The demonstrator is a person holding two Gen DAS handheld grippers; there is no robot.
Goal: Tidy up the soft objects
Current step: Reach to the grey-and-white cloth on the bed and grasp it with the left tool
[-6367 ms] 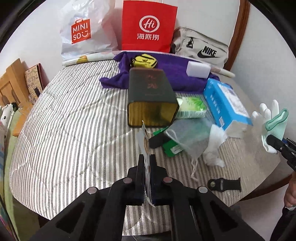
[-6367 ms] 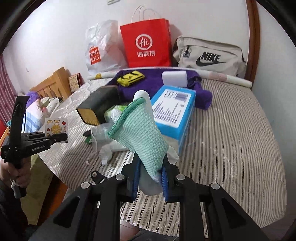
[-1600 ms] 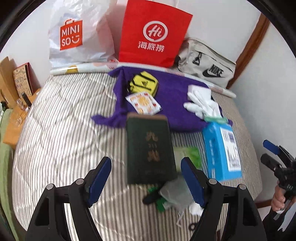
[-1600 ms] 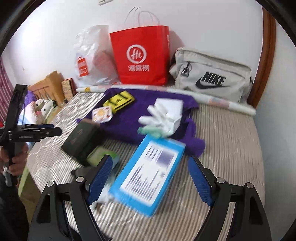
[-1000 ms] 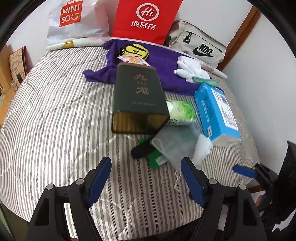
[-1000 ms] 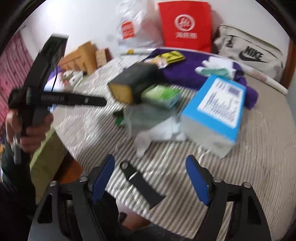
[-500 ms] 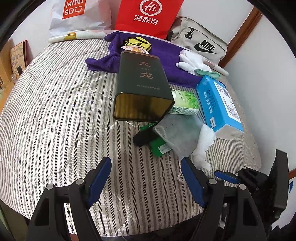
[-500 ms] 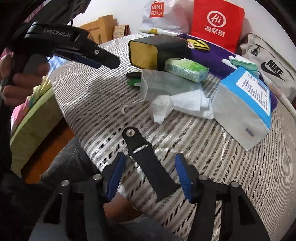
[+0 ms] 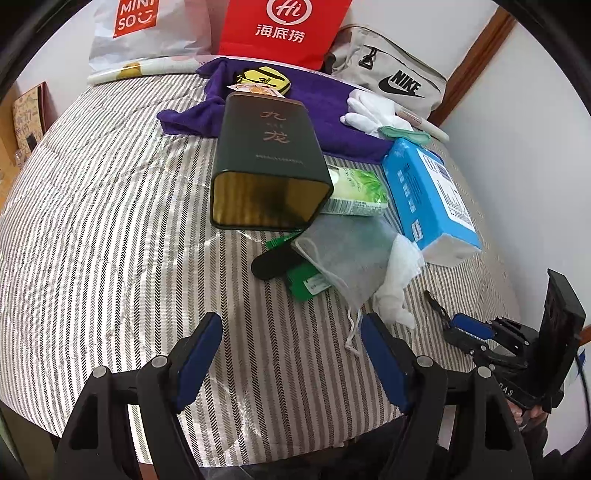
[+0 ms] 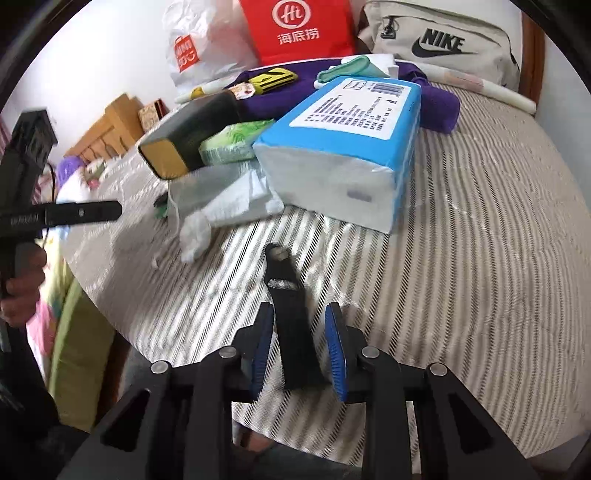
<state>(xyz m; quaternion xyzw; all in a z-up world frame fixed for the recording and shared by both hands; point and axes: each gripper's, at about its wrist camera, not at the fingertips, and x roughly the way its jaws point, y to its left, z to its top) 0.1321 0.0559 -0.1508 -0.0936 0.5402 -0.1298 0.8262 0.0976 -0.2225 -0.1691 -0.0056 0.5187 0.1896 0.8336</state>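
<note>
A black strap (image 10: 291,332) lies on the striped bed cover (image 10: 480,258) near its front edge. My right gripper (image 10: 298,312) straddles the strap's near end with its jaws closing; thin gaps still show beside the blue pads (image 10: 334,339). In the left wrist view the right gripper (image 9: 463,326) sits low on the right, at the strap (image 9: 434,301). My left gripper (image 9: 291,332) hangs open and empty above the cover, short of a grey mesh pouch (image 9: 347,251) and a white cloth (image 9: 399,280). White gloves (image 9: 369,110) rest on a purple towel (image 9: 325,107).
A dark green tin (image 9: 266,162) lies on its side mid-bed, with a green tissue pack (image 9: 354,192) and a blue tissue pack (image 9: 424,192) to its right. A red paper bag (image 9: 280,29), a white plastic bag (image 9: 147,33) and a grey bag (image 9: 391,77) line the wall.
My right gripper has dropped towards the bed edge, and its jaws have narrowed from wide apart to close around the black strap. The left gripper has hardly moved and stays open.
</note>
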